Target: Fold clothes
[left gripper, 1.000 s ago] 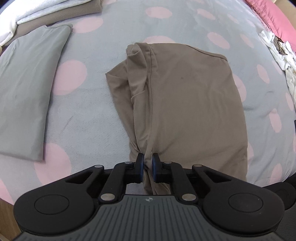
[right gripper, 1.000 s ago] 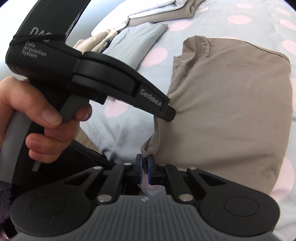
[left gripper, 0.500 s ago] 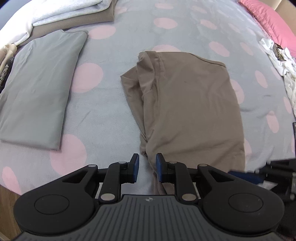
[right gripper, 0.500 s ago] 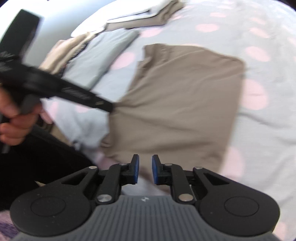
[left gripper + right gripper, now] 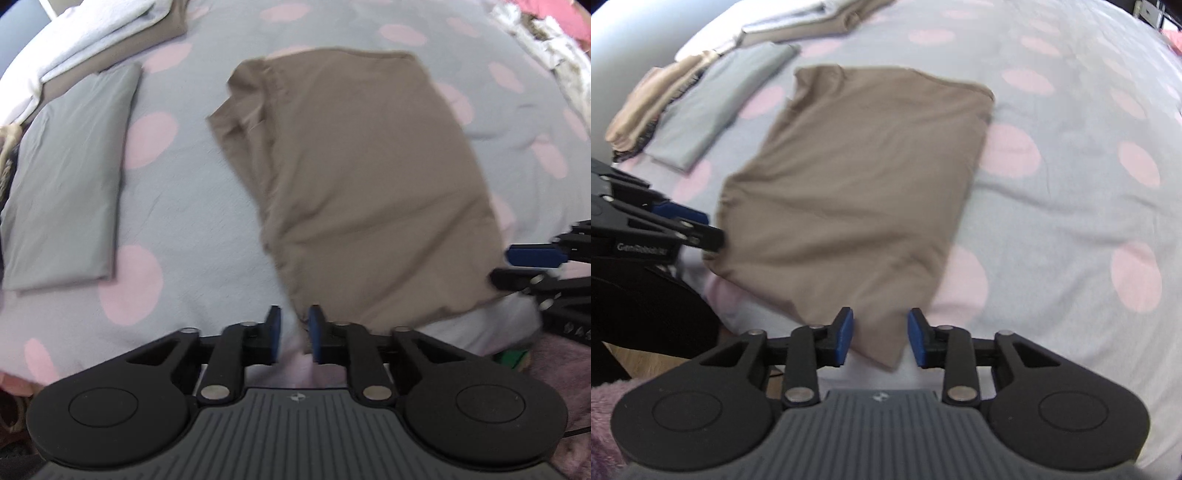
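The brown shirt (image 5: 354, 177) (image 5: 857, 177) lay folded into a rough rectangle on the bed (image 5: 192, 206) (image 5: 1063, 206), whose grey cover carried pink spots. The left tool (image 5: 293, 332) pointed steeply down at the shirt's near left corner; its 2 blue pads (image 5: 274, 328) stood a little apart, with an edge of brown cloth showing in the gap but not pinched, and its jaws had just been closing. The right tool (image 5: 881, 338) hung over the shirt's near right corner, pads (image 5: 845, 334) set wider apart with the corner of the cloth lying between them, untouched; its jaws had just been opening. In the right view, the left tool (image 5: 701, 229) showed at the left edge, its tips just at the shirt's edge. In the left view, the right tool (image 5: 524, 266) showed at the right edge, beside the shirt. A folded grey garment (image 5: 70, 192) (image 5: 716, 110) lay well to the left of the shirt, and a stack of folded clothes (image 5: 110, 40) (image 5: 798, 26) sat beyond it at the far side of the bed.
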